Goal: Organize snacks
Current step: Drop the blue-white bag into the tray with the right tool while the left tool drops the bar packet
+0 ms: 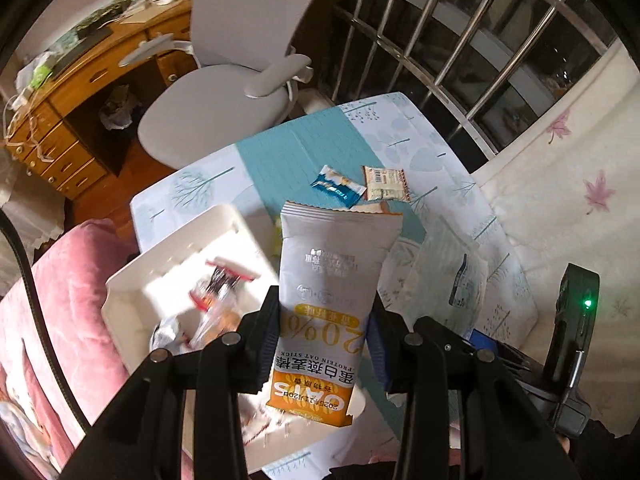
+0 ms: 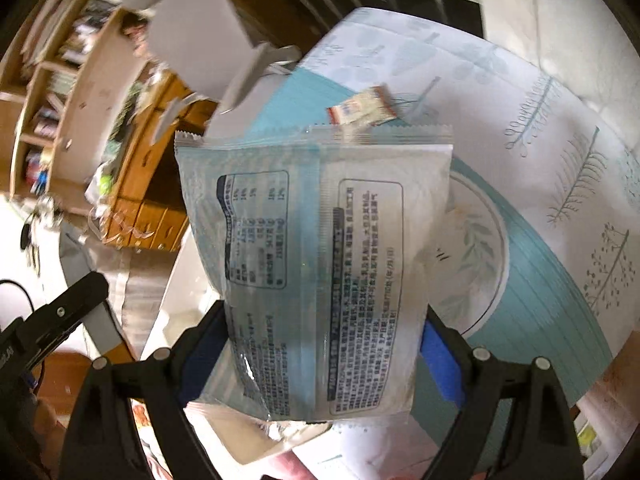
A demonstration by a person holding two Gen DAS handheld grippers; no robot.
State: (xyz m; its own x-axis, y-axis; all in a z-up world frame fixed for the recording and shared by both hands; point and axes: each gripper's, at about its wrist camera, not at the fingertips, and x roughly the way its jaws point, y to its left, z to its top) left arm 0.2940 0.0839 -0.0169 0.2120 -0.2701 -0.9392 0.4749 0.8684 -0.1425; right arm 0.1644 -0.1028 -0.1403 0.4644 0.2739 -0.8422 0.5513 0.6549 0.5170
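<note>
Silver and orange foil fills my left wrist view: the oat stick packet (image 1: 332,312) is pinched across its lower half by my left gripper (image 1: 326,344), jaws drawn in tight on it, and it stands up above the white divided tray (image 1: 132,280) near the table's left edge. That packet hides part of the tray; what I can make out inside is a red-edged wrapper (image 1: 218,286) and some clear-wrapped pieces, all smeared by blur, so I cannot name them. Past the packet's top edge, near the middle of the table (image 1: 404,120) on its teal stripe, lie a blue snack packet (image 1: 338,186) and a beige snack packet (image 1: 386,184) just beside it, corners nearly touching; a sliver of another orange-edged wrapper peeks out behind the oat stick, mostly covered. My right wrist view shows something the left does not: a pale blue and white pouch (image 2: 316,272), printed back facing me, held across its width by my right gripper (image 2: 320,344), jaws spread wide yet pressing its sides. It blocks most of the table (image 2: 560,128); only one small packet (image 2: 362,106) shows beyond its top seam, and a plate-like print at its right. A grey chair (image 1: 240,40) and wooden desk (image 1: 80,92) stand beyond the table's far left corner.
</note>
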